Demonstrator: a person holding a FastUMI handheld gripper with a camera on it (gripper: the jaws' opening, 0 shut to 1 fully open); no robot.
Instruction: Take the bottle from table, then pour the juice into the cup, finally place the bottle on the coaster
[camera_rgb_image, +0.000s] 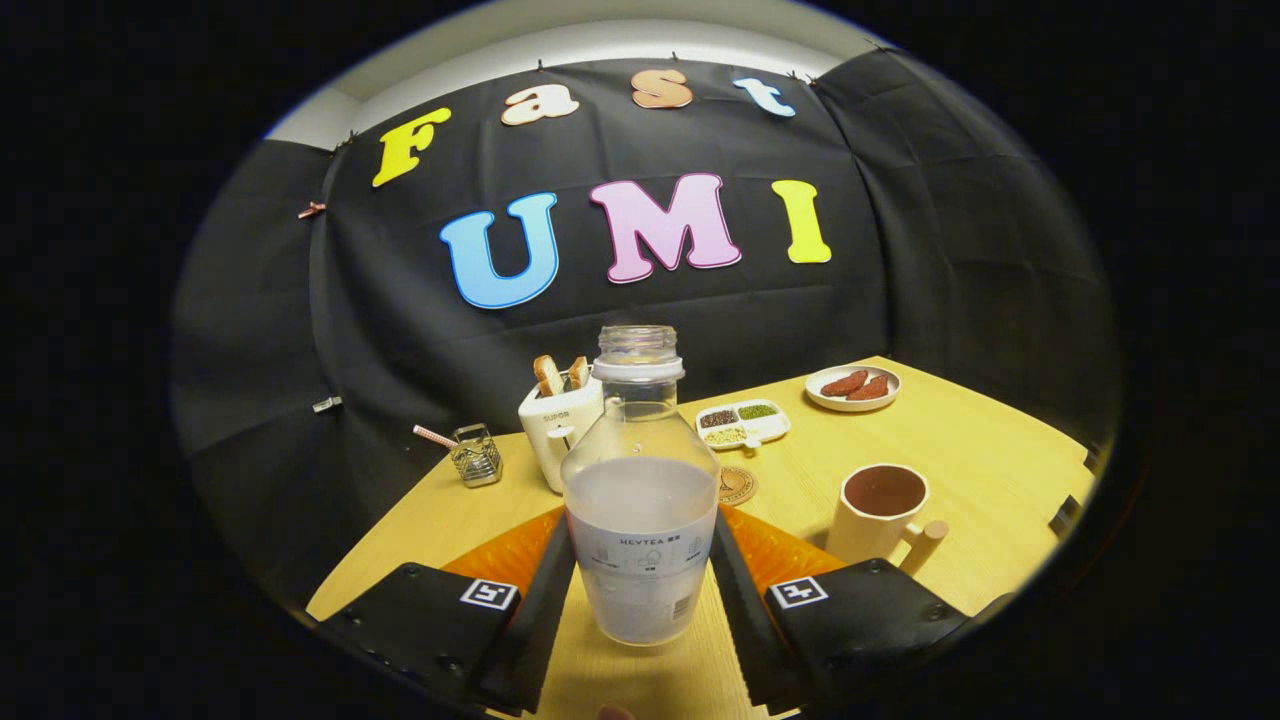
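Note:
A clear, uncapped bottle (640, 500), about half full of whitish juice, stands upright between my fingers. My gripper (640, 565) is shut on the bottle, with a finger pressed against each side of its labelled lower body. Whether the base rests on the wooden table (960, 440) or hangs just above it is unclear. A cream cup (884, 512) with a wooden handle and a dark inside stands ahead and to the right of the fingers. The round brown coaster (739, 486) lies just beyond the bottle's right shoulder, partly hidden by it.
Behind the bottle on the left stands a white toaster (553, 428) with bread slices in it. Further left is a small wire basket (476, 456) with a straw. A divided dish of grains (745, 422) and a plate of reddish pieces (853, 387) sit at the back right.

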